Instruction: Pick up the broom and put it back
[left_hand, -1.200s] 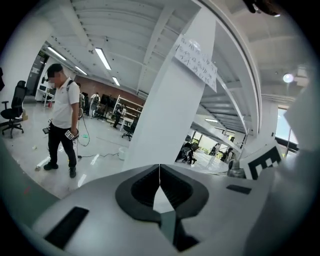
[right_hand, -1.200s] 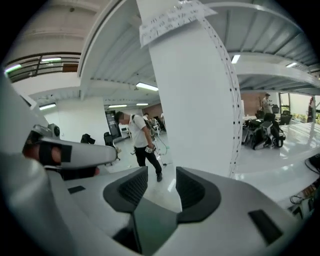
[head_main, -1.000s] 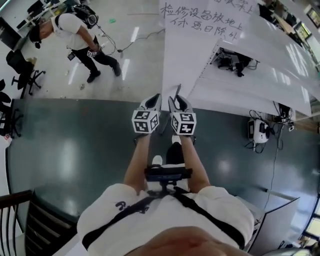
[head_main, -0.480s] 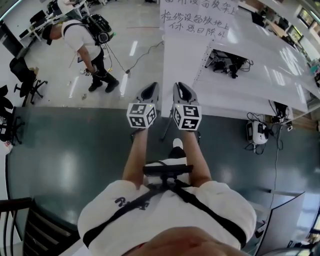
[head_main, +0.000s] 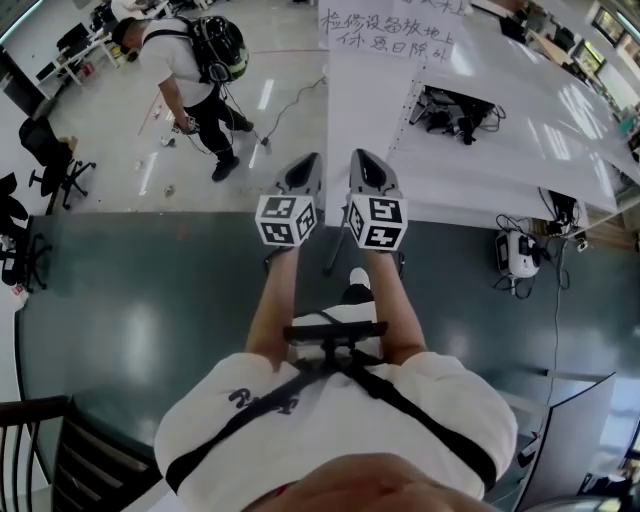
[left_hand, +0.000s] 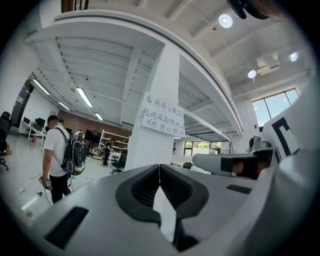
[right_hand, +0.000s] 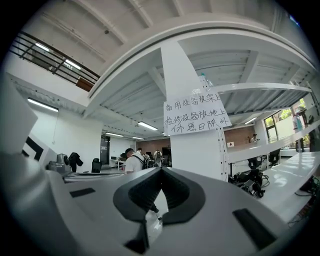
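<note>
Fingers of the left gripper and right gripper are closed with nothing between them; the right pair has just been closing. One thin dark stick on the floor beneath them, mostly hidden, may be the broom.

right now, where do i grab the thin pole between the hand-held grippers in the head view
Take the pole on its shaft, jaws straddling its width, from the person's side: the white pillar stands beyond it. Only a short slanted stretch shows, so height is unclear. The right hand-held gripper has just been closing on nothing and the left hand-held gripper is shut, so open one.
</note>
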